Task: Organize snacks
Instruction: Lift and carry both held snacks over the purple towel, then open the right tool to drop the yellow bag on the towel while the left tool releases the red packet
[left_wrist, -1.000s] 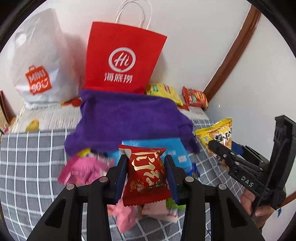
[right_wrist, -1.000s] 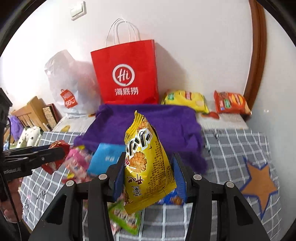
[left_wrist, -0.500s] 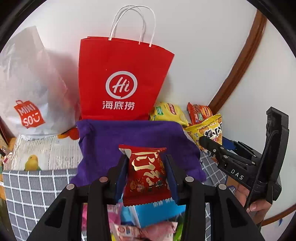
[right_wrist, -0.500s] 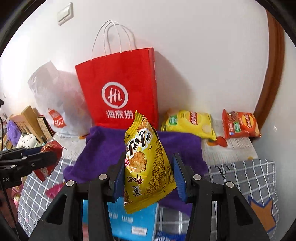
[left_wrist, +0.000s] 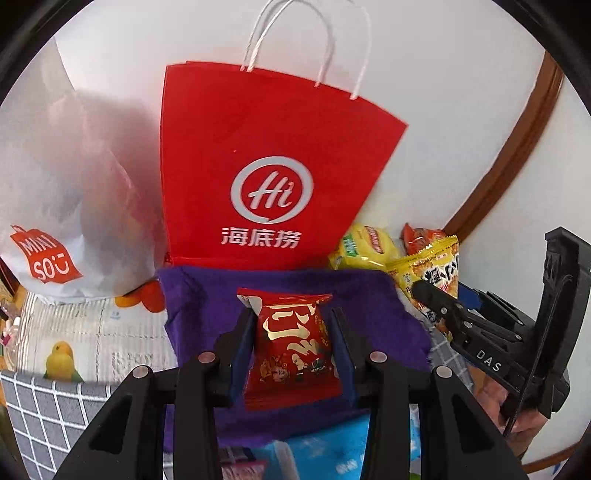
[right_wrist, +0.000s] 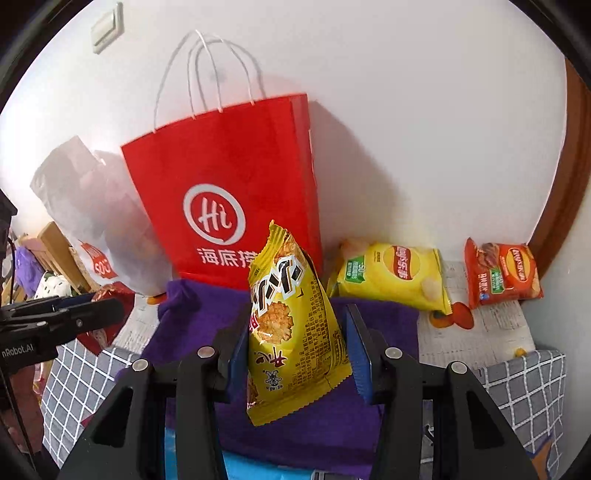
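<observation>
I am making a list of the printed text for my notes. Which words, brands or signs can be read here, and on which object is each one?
"Hi" and "海底捞": red paper bag.
"MINISO": white plastic bag.
"DAS": side of the right gripper.
"nRobot.AI": side of the left gripper.
Red snack packet, yellow snack packet, yellow chip bag, orange chip bag: lettering stylised or too small to read surely.

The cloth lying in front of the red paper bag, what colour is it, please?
Purple cloth, clearest in the right wrist view.
</observation>
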